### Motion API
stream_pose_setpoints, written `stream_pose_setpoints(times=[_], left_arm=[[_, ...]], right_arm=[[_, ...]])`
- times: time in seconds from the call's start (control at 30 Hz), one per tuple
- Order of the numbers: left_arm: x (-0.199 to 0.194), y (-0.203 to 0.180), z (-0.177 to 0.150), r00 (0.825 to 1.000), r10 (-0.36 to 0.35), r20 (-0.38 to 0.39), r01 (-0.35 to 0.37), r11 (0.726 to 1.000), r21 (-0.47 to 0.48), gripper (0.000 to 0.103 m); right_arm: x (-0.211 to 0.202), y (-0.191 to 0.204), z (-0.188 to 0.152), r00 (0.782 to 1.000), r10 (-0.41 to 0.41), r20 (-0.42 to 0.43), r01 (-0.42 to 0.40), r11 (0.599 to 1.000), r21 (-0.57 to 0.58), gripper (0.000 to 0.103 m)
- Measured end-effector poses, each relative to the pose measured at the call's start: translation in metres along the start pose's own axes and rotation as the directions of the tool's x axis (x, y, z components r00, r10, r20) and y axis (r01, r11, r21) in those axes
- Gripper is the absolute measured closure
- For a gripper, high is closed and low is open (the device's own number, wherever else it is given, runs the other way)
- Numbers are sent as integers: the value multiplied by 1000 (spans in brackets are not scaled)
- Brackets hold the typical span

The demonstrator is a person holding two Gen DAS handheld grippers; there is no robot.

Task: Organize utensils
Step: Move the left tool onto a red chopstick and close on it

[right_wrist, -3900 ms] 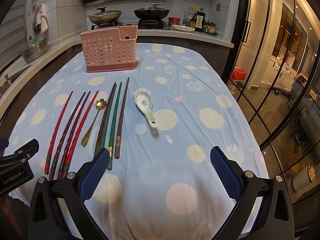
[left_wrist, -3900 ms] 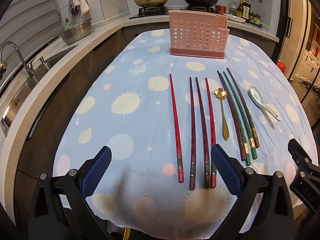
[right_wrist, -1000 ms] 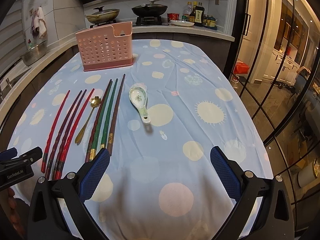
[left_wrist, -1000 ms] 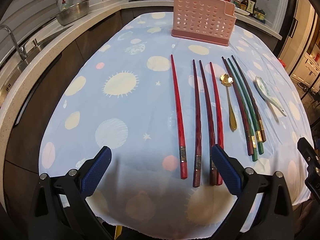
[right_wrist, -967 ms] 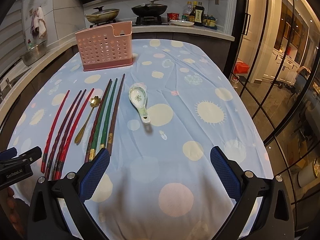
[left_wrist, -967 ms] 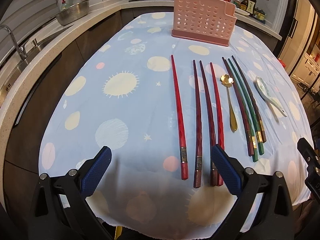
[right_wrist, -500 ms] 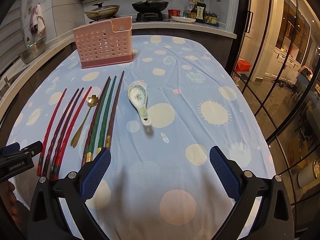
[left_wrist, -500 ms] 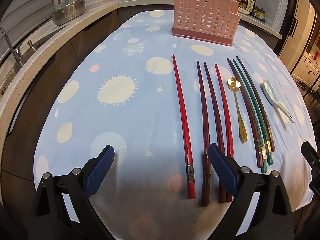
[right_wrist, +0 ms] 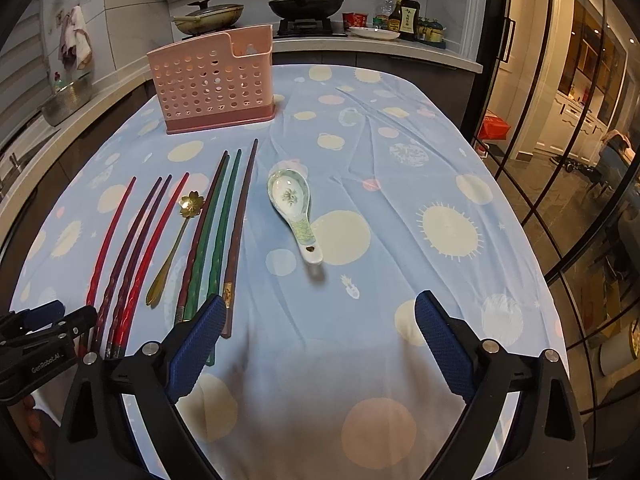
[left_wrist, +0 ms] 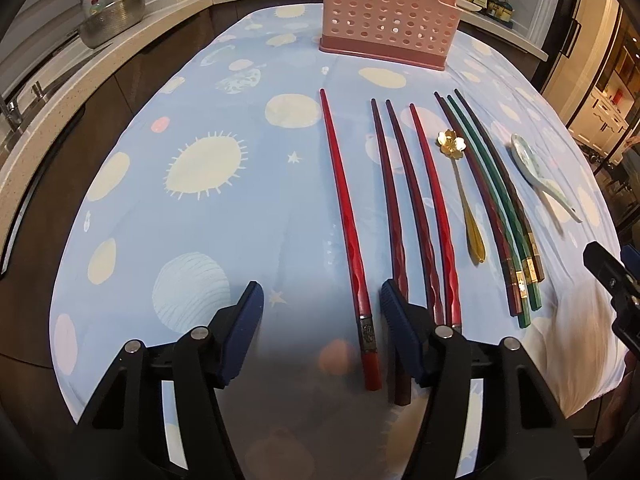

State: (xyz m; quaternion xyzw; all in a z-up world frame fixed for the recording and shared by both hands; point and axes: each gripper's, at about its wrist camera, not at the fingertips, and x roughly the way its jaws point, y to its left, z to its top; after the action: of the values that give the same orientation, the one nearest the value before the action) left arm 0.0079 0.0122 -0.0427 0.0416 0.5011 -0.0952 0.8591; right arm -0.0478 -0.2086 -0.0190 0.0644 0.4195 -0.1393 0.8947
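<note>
A pink perforated utensil holder [left_wrist: 386,20] [right_wrist: 212,80] stands at the far end of the blue dotted tablecloth [left_wrist: 200,240]. Several red chopsticks [left_wrist: 434,208], a gold flower spoon [left_wrist: 464,196], a dark red, green and brown set [left_wrist: 496,200] and a ceramic spoon [right_wrist: 294,208] lie in a row. My left gripper [left_wrist: 320,300] is closing; the leftmost red chopstick [left_wrist: 344,208] lies between its jaws, near the right pad, untouched. My right gripper [right_wrist: 320,308] stands wide, closing slightly, with the brown chopstick's [right_wrist: 240,220] end just inside its left finger.
A counter with a sink and a metal bowl [left_wrist: 112,20] runs along the left. The stove with pans [right_wrist: 306,4] and bottles [right_wrist: 400,16] lies behind the table. Glass doors [right_wrist: 560,160] stand to the right. The table's near edge is just below both grippers.
My left gripper's jaws have narrowed and it moved forward and down over the chopsticks' handle ends. The right gripper crept forward; its left finger now reaches the brown chopstick's end.
</note>
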Motion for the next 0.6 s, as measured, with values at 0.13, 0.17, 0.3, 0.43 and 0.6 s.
stream_pose_setpoints(times=[0.13,0.17,0.3,0.43,0.6], left_arm=[[-4,2,-4,1000,-12,-7,12,1000,10,55],[-4,2,-5,1000,-14,-9,14,1000,11,58],[-7,-1,-9,1000,-11,-13,12,999,30,67],[-9,-6,-13,1000,-25,-18,26,998,50,82],[-9,-7,-14,999,-42,-24,43,998,48,95]], right_arm=[[-1,2,3,1000,0,7,0,1000,-7,14],[-1,2,4,1000,-2,10,2,1000,-8,14],[0,2,6,1000,0,11,0,1000,-8,16],[-1,3,6,1000,6,12,-6,1000,-11,17],[-2,5,4,1000,10,11,-10,1000,-17,18]])
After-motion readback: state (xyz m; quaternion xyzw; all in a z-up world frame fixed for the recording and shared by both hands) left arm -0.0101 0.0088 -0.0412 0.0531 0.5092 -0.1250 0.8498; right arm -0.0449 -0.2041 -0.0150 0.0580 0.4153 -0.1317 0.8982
